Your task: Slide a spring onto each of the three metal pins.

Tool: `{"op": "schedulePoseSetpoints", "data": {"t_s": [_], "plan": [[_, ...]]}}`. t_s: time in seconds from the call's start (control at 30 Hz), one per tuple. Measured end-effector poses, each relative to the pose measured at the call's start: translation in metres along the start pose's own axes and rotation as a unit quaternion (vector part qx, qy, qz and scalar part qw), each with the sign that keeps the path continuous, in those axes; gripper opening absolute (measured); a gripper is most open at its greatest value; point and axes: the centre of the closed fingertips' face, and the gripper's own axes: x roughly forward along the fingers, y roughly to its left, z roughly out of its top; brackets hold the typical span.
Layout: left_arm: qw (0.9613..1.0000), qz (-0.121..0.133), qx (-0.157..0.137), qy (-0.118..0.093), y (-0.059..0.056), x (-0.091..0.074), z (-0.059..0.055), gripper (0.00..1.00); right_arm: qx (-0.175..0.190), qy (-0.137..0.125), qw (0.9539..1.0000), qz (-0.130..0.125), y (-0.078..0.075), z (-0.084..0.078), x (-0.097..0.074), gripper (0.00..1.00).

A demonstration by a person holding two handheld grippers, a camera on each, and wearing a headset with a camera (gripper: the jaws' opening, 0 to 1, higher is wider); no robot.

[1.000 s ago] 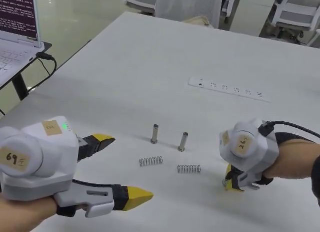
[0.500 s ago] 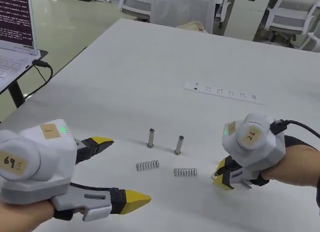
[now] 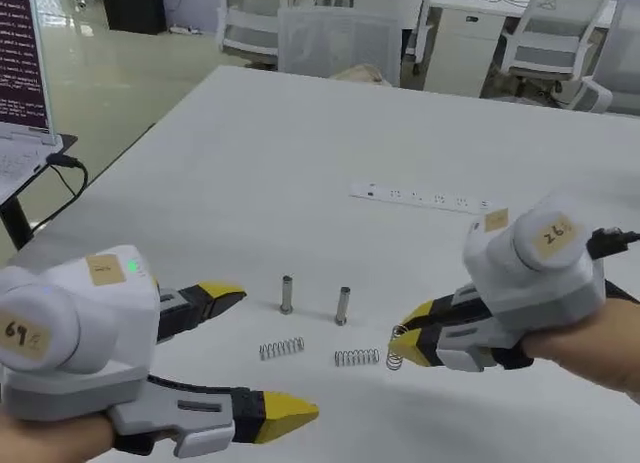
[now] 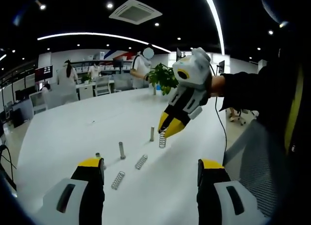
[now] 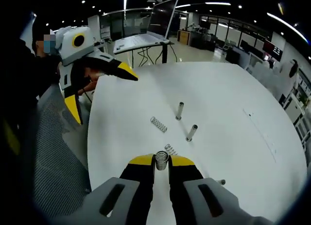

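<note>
Two upright metal pins (image 3: 287, 294) (image 3: 342, 306) stand mid-table, with two loose springs (image 3: 281, 348) (image 3: 357, 357) lying just in front of them. My right gripper (image 3: 398, 345) is shut on a third spring (image 3: 394, 349), which it holds above the table to the right of the pins. In the right gripper view that spring (image 5: 161, 160) sits end-on between the yellow tips, and a third pin (image 5: 221, 182) is low beside the jaws. My left gripper (image 3: 255, 353) hangs open at the near left with nothing in it. The left gripper view has all three pins (image 4: 97, 156) (image 4: 121, 150) (image 4: 152, 133).
A white power strip (image 3: 425, 197) lies on the table beyond the pins. A laptop (image 3: 20, 73) stands on a side stand past the left edge. Office chairs and desks line the far end. The white table (image 3: 300, 163) is bare around the pins.
My right gripper has lifted off the table at the right with a spring in its jaws and now points left toward the pins. The left gripper has stayed put.
</note>
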Motion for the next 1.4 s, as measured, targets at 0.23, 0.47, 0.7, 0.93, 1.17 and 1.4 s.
{"op": "schedulePoseSetpoints", "data": {"t_s": [0.23, 0.47, 0.7, 0.93, 1.17, 1.4], "plan": [[0.9994, -0.028, 0.001, -0.022, -0.009, 0.007, 0.015, 0.62, 0.021, -0.032, 0.9991, 0.017, 0.023, 0.040, -0.021, 0.08], [0.9979, -0.047, 0.026, -0.037, -0.025, 0.009, 0.026, 0.50, 0.010, -0.044, 0.9985, 0.031, 0.047, 0.069, -0.032, 0.08], [0.9964, -0.050, 0.046, -0.052, -0.029, 0.012, 0.035, 0.36, -0.006, -0.047, 0.9981, 0.040, 0.064, 0.082, -0.036, 0.08], [0.9948, -0.053, 0.060, -0.062, -0.033, 0.012, 0.042, 0.26, -0.006, -0.054, 0.9974, 0.047, 0.071, 0.087, -0.038, 0.08], [0.9941, -0.048, 0.068, -0.070, -0.035, 0.013, 0.045, 0.15, -0.007, -0.056, 0.9973, 0.048, 0.073, 0.088, -0.039, 0.08], [0.9940, -0.043, 0.075, -0.066, -0.034, 0.014, 0.043, 0.06, -0.007, -0.058, 0.9972, 0.047, 0.073, 0.089, -0.039, 0.08]]}}
